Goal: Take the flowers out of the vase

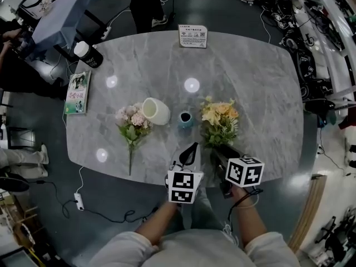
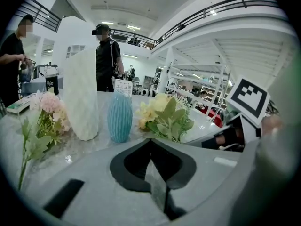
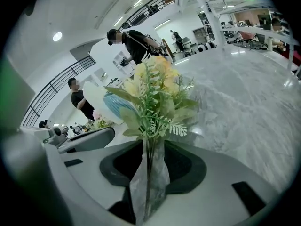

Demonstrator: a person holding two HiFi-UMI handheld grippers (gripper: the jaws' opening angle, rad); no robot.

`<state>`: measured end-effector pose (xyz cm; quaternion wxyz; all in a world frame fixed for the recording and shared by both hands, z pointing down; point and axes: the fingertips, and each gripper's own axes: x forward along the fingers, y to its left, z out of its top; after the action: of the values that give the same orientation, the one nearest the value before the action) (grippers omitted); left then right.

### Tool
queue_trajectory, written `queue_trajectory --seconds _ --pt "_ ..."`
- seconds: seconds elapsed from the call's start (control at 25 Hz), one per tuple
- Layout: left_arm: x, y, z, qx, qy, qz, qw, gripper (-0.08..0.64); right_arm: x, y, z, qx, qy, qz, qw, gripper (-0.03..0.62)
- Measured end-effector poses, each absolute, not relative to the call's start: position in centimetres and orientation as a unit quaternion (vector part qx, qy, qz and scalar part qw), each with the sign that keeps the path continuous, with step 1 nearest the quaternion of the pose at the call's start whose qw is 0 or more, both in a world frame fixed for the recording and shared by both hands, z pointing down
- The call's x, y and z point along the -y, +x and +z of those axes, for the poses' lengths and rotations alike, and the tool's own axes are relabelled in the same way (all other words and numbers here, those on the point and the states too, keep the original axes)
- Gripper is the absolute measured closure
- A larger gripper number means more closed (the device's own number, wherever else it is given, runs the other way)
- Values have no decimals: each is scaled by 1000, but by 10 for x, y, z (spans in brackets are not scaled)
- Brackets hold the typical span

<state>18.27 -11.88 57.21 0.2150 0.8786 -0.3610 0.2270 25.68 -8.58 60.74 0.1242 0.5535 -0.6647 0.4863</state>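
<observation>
The pink bouquet (image 1: 132, 128) lies on the table (image 1: 261, 82) beside the white vase (image 1: 156, 111). Your left gripper (image 1: 191, 152) is closed and empty. Right of the blue vase (image 1: 185, 119), the yellow bouquet (image 1: 219, 120) has its stems between your right gripper's (image 1: 218, 153) slightly parted jaws.

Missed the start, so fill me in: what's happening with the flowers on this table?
A person works at the marble table with a gripper in each hand. The yellow bouquet rests on the table, its stems between the parted jaws of the right gripper. The left gripper is shut and empty. The pink bouquet lies beside the white vase. That vase and the small blue vase hold no flowers.
</observation>
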Motion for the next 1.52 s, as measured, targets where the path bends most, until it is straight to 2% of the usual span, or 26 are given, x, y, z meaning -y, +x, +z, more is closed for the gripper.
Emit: queue_trajectory --seconds 0.48,0.8,1.08,1.52 --pt "109 154 555 375 877 206 217 551 68 263 583 644 602 460 109 468" --pt "104 132 525 387 881 185 199 551 57 268 546 641 646 403 96 471" --pt "102 107 495 402 882 162 184 551 63 254 498 654 673 336 75 532" --pt "109 83 427 417 891 102 147 551 66 223 428 684 681 261 30 575"
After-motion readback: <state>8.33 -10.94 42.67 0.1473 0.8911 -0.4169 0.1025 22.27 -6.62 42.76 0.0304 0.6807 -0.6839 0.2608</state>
